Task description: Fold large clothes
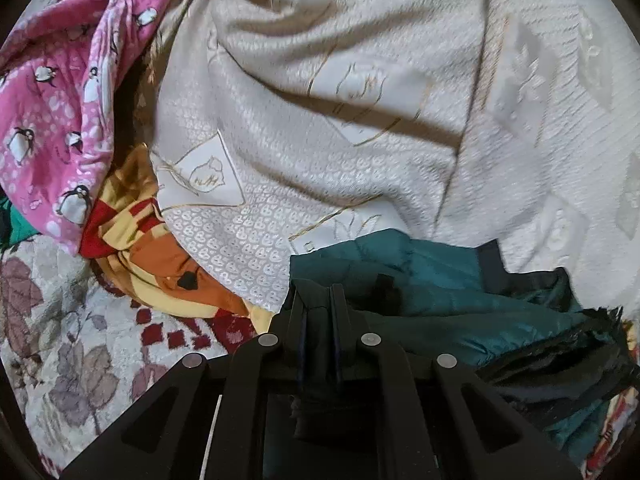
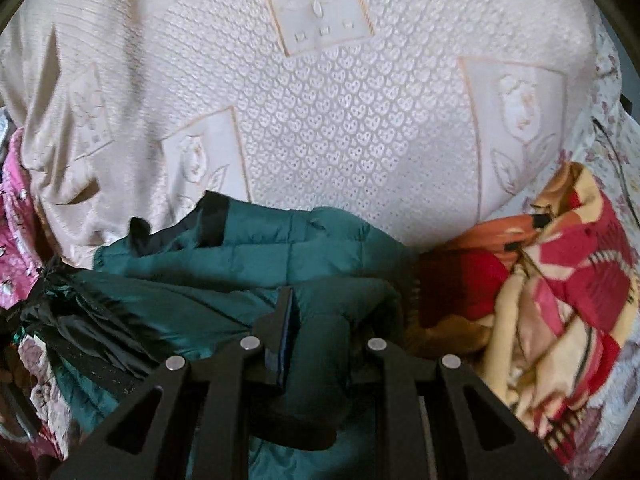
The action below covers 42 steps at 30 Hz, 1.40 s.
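Two hand-held grippers carried a teal quilted jacket (image 2: 248, 248) over a bed draped in a cream embossed bedspread (image 2: 320, 120), each pinching a separate fold of the garment. The left gripper (image 1: 318, 296) had its tongs pressed tightly together on a thin, dark edge of the fabric, while the right gripper (image 2: 316, 312) clamped a thicker, puffier roll that bulged between its jaws and kept them slightly apart. The jacket hung bunched between the two tools, its far part resting on the bedspread and its black lining (image 1: 560, 364) spilling out at one side. A pink penguin-print cloth (image 1: 60, 120) and an orange, red and yellow patterned blanket (image 1: 152, 248) lay heaped nearby, just beside the jacket, on a floral coverlet (image 1: 60, 340). The jacket looked light, soft and padded, with a sheen that suggested a slippery shell likely to slide from a shallow pinch; it appeared to hold no shape of its own and seemed liable to puff back open after a fold. Seams, hem and cuffs, where the layers are stitched, seemed the surest places to take hold.
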Tool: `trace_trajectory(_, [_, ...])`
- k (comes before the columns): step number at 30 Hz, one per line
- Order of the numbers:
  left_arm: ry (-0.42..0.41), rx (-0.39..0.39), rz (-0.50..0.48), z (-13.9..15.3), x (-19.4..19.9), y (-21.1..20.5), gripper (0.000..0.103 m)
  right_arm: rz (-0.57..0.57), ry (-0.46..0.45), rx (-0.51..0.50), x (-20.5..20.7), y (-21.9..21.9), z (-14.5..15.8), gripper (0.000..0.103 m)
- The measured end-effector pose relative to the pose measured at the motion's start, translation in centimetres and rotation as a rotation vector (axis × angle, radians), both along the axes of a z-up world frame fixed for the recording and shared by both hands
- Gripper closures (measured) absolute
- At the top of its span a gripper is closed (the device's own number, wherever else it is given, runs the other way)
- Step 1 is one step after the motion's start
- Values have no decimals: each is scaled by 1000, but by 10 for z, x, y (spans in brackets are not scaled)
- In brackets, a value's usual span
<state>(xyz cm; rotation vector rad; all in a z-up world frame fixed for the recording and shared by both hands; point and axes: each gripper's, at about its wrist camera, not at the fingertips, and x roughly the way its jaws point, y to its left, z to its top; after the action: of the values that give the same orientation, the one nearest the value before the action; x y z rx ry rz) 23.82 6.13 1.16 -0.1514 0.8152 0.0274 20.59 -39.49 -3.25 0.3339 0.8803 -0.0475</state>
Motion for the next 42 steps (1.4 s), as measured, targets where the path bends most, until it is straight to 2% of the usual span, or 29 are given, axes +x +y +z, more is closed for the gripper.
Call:
trace_trajectory(5, [-9, 46, -2, -16, 9, -8, 103, -37, 11, 30, 16, -3, -26, 83])
trace_trajectory(8, [-8, 60, 2, -21, 12, -11, 103, -44, -4, 78, 13, -7, -28, 77])
trace_trajectory(10, [1, 52, 3, -23, 14, -11, 103, -34, -20, 116, 6, -12, -23, 66])
trace_trajectory(12, [-1, 56, -1, -24, 15, -13, 103, -27, -60, 141, -10, -16, -13, 47])
trace_trajectory(15, [-9, 82, 1, -25, 14, -17, 103, -6, -111, 93, -34, -10, 8, 37])
trace_trajectory(19, [-13, 92, 4, -24, 13, -19, 103, 62, -222, 54, -74, 2, 37, 33])
trace_trajectory(21, [-13, 96, 5, -24, 13, -19, 103, 123, -261, 64, -87, 16, 41, 28])
trace_trajectory(23, [-13, 96, 5, -24, 12, -19, 103, 186, -257, 71, -88, 34, 42, 28])
trace_trajectory(27, [-10, 95, -4, -23, 11, -18, 102, 329, -199, 23, -60, 91, 27, 28])
trace_trajectory(32, [-9, 100, -17, -22, 11, -19, 101, 403, -201, -19, -27, 143, 21, 28])
trace_trajectory(34, [-11, 101, -27, -21, 12, -19, 100, 408, -200, -78, -9, 161, 19, 28])
trace_trajectory(37, [-6, 67, -60, -17, 13, -15, 94, 365, -180, -135, 14, 169, 12, 28])
trace_trajectory(39, [0, -7, -89, -10, 12, -6, 86, 301, -127, -120, 30, 162, -2, 28])
trace_trajectory(40, [0, -42, -100, -7, 10, -1, 77, 266, -97, -103, 39, 157, -10, 28])
trace_trajectory(41, [-6, -69, -106, -2, 9, 3, 61, 248, -80, -90, 45, 156, -16, 28])
trace_trajectory(42, [-25, -85, -105, 5, 6, 6, 54, 221, -58, -75, 52, 152, -25, 28])
